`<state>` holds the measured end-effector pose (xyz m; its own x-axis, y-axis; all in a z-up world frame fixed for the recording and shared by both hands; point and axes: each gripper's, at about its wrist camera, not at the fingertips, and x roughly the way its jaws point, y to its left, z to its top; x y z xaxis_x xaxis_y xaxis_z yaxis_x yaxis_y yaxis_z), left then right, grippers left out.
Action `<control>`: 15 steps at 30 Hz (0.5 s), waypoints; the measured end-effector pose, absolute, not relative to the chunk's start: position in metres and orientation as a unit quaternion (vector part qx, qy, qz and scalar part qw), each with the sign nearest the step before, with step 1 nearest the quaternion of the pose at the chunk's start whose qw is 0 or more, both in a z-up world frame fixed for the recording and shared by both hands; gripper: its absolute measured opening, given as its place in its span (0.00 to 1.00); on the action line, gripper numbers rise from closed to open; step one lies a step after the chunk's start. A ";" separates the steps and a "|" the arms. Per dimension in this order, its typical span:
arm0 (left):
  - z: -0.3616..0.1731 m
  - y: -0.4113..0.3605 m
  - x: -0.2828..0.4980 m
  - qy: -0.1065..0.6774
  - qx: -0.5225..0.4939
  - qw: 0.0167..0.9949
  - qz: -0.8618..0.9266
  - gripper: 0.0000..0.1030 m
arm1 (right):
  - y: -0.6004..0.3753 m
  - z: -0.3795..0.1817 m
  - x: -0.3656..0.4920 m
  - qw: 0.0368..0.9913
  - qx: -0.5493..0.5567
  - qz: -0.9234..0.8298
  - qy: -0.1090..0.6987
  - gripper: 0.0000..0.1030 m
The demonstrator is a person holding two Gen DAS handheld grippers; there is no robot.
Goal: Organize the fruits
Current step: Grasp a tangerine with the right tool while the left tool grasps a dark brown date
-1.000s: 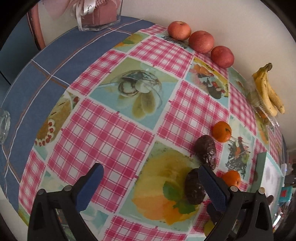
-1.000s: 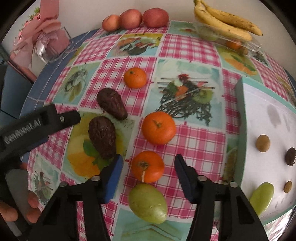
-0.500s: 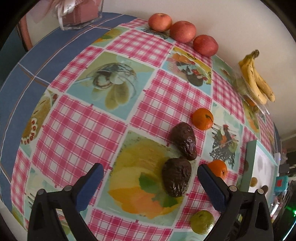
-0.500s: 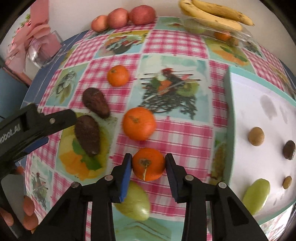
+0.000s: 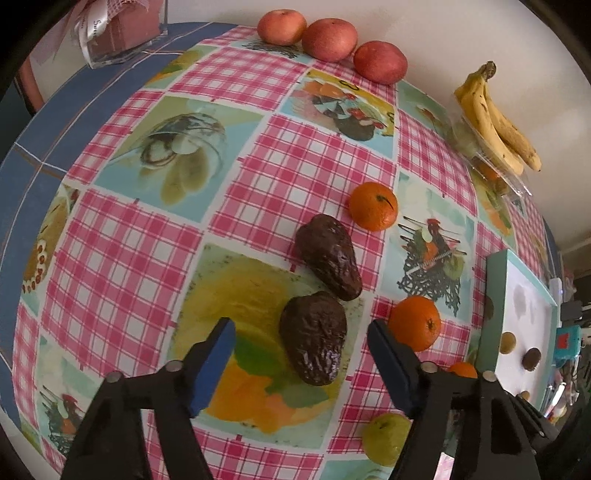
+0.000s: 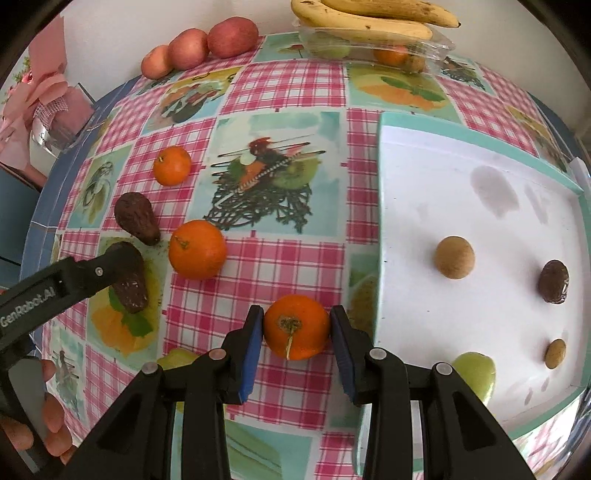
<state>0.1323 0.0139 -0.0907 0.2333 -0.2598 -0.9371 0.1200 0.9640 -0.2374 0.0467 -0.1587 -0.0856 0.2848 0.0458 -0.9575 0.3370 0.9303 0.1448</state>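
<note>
My right gripper (image 6: pixel 297 343) is shut on an orange tangerine (image 6: pixel 296 326), held just left of the white tray (image 6: pixel 480 302). My left gripper (image 5: pixel 301 365) is open, its jaws on either side of a dark avocado (image 5: pixel 314 336). A second avocado (image 5: pixel 328 256) lies just beyond it. Two more tangerines lie on the cloth, one nearer (image 6: pixel 197 249) and one farther (image 6: pixel 171 165). A green fruit (image 5: pixel 384 437) sits near the table's front. In the right wrist view the left gripper's arm (image 6: pixel 70 282) partly covers the near avocado (image 6: pixel 129 284).
The tray holds a round brown fruit (image 6: pixel 454 256), a dark fruit (image 6: pixel 553 281), a small brown one (image 6: pixel 555 353) and a green one (image 6: pixel 476 374). Three red apples (image 5: pixel 332 38) and bananas (image 5: pixel 495 118) on a clear box line the wall. A glass box (image 5: pixel 122 33) stands far left.
My right gripper closed on the tangerine and carried it right, up to the tray's edge. My left gripper moved in and narrowed around the near avocado.
</note>
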 end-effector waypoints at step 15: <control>-0.089 0.005 0.130 0.605 -0.041 0.786 -0.124 0.40 | -0.167 -0.056 0.038 0.806 0.178 -0.086 0.557 0.37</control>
<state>0.1299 0.0053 -0.0890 0.2376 -0.2448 -0.9400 0.1449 0.9658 -0.2149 0.0382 -0.1667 -0.0560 0.3642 0.0606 -0.9293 0.3366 0.9218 0.1920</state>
